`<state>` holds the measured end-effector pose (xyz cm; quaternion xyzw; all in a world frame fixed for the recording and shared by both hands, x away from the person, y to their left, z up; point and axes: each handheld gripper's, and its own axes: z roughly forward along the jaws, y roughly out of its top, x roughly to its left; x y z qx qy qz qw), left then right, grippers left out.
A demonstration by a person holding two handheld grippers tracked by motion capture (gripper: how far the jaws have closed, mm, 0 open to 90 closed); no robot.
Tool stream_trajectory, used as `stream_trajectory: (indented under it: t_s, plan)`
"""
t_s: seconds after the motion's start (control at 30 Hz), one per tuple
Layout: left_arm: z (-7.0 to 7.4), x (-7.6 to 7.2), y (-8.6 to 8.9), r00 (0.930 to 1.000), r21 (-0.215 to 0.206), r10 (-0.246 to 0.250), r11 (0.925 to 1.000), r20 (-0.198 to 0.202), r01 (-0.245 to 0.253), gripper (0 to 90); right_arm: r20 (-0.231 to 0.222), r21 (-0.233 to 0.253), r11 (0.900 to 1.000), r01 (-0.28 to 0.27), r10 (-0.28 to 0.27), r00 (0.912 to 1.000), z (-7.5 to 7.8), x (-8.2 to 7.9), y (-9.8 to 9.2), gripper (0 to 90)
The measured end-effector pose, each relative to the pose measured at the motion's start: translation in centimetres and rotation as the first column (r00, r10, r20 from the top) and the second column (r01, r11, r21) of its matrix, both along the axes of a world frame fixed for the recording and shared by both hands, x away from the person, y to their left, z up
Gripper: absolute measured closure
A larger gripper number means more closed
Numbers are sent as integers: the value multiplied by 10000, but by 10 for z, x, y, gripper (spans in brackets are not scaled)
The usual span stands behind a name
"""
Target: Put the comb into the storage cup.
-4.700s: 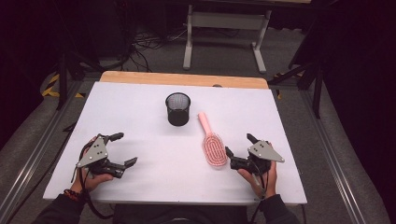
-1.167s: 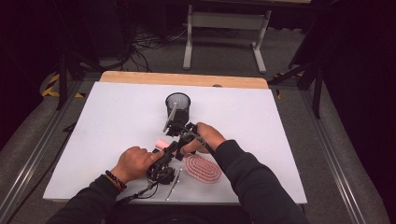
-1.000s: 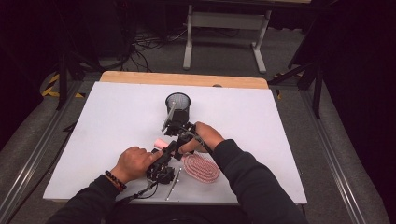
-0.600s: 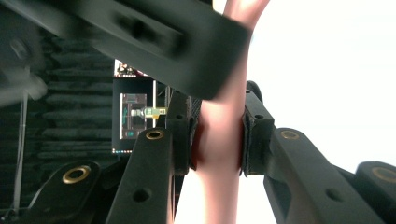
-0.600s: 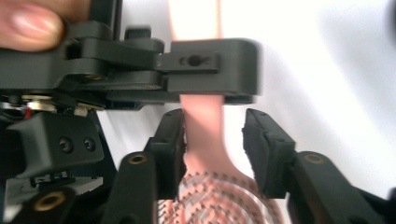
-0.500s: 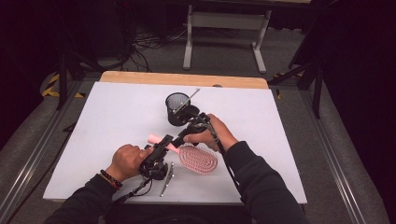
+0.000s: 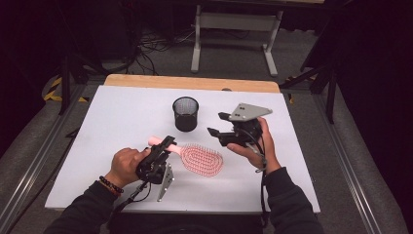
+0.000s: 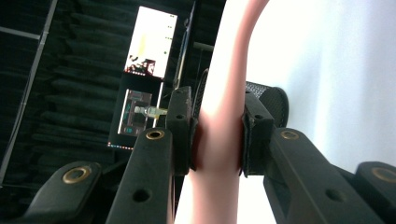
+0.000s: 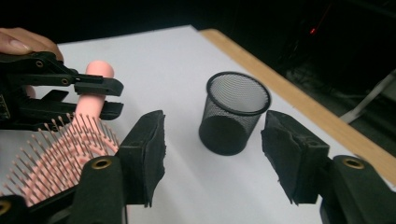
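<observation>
Left claw [image 7: 163, 146] is clamping the pink hairbrush [image 7: 202, 160] by its handle, brush head lying on the bench [image 7: 122, 112], bristles up. Right claw [image 7: 217, 125] is hanging released beside the mesh cup [image 7: 185, 113]. Step: transfer. Next, probably: lifting the brush, steering it handle-first into the cup.

High view overhead; gripper views close (share cup [image 7: 185, 113]).

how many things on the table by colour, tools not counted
pink: 1, the hairbrush, its handle clamped in the left tool
black: 1, the mesh cup, standing upright, apart from the open right tool
total: 2
</observation>
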<state>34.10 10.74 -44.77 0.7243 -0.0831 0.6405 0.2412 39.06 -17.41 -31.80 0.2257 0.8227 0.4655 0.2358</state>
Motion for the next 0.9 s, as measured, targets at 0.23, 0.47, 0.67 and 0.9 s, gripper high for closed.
stream_trajectory:
  t_s: [0.23, 0.47, 0.67, 0.9]
  plan:
    - [3, 1, 5, 9999, -233, -45, 9997, -96, 43, 710, 1162, 1202, 9920, 387, -528, 9918, -20, -10, -26, 330]
    - [14, 1, 12, 9917, -1640, -723, 9850, -1060, 543, 710, 1321, 1746, 9833, 509, -747, 9884, -43, -8, -40, 283]
    - [21, 1, 16, 9743, -2463, -1433, 9642, -1736, 980, 710, 1722, 1443, 9894, 168, -418, 9842, -55, -12, -38, 320]
    - [28, 6, 25, 9317, -3610, -2414, 9229, -2715, 1339, 710, 2057, 836, 9932, -812, 625, 9766, -59, -26, -23, 313]
